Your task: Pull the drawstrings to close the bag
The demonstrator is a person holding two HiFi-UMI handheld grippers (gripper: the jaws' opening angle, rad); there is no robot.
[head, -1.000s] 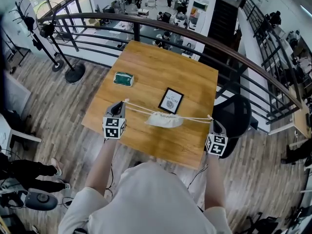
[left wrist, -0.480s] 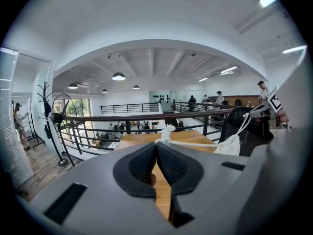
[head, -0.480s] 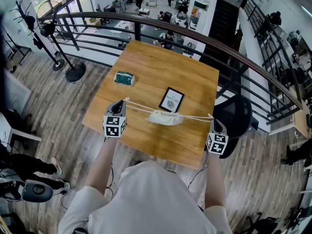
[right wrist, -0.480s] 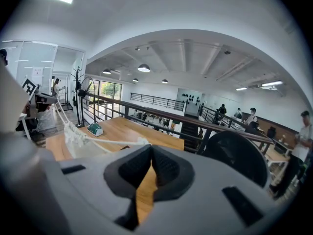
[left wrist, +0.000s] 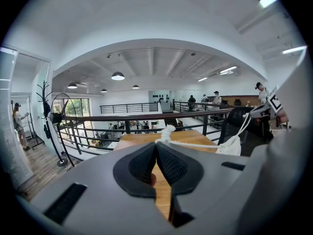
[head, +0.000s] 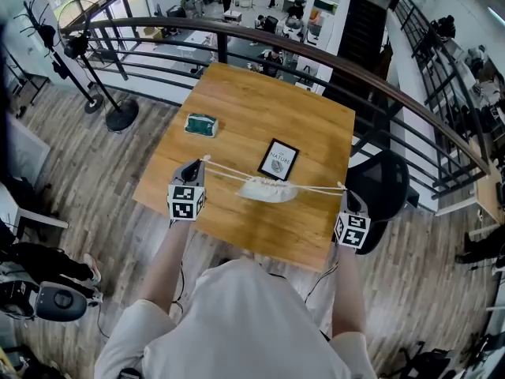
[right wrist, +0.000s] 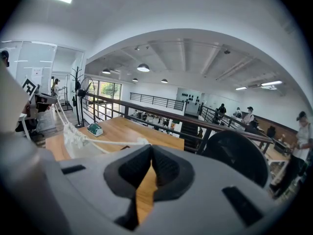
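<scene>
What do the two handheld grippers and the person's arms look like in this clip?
The left gripper and right gripper have matching grey plastic bodies that narrow to black, textured pads. Each carries a white cube printed with black square markers. The person wears a light-coloured short-sleeved T-shirt, so the forearms are uncovered.

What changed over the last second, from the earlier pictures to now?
Nothing visibly changed. The left gripper and right gripper stay shut on the drawstrings, pulled taut to either side, with the white bag gathered between them.
</scene>
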